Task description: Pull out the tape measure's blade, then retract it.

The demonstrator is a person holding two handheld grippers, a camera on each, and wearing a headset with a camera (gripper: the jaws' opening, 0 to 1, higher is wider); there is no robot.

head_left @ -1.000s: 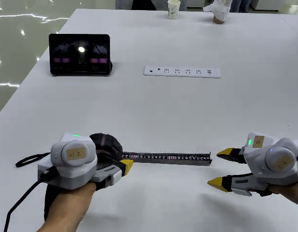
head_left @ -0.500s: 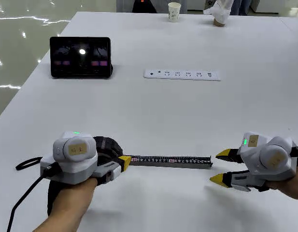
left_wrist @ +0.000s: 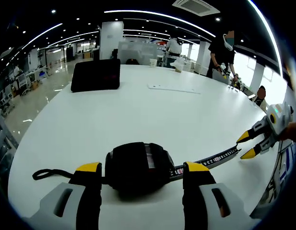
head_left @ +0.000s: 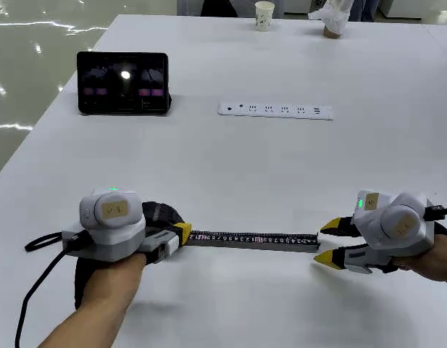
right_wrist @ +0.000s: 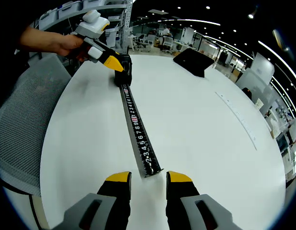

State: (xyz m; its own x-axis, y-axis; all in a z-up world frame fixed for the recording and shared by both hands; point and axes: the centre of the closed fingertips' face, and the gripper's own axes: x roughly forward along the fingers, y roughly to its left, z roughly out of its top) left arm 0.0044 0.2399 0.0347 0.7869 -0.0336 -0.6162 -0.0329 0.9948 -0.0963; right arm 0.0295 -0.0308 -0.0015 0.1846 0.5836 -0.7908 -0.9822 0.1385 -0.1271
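1. Starting at the left: the black strap [head_left: 42, 241] of the tape measure [head_left: 164, 215] lies loose on the white table [head_left: 230, 174], beside the left gripper [left_wrist: 142, 167].
2. Left gripper: the jaws are closed around the black case, one on each side. As far as I can judge, they hold it down on the table near the front edge.
3. Blade [head_left: 252, 238]: it is out of the case and lies flat, numbers up, running straight to the right.
4. Right gripper [head_left: 328, 243]: jaws open, gripping nothing. The blade end lies just in front of the gap between the tips and seems not to touch them.
5. My judgement: the pull-out is done or nearly done. The step in hand is to take the blade end, either for more pull or for a guided return.
6. To do it well:
   - Close the right jaws on the end hook only.
   - Stay in line w/ the blade and hold it low and flat.
   - Let it go in slowly.
   - The left side must hold the case firm, or else it slides or twists.
7. Risk: w/o a guide the blade can whip back and the case can jump.
8. Other things: a tablet [head_left: 123, 81], a power strip [head_left: 274, 110] and a paper cup [head_left: 264, 14] at the far edge. All are well apart from the work, so nothing blocks the way.
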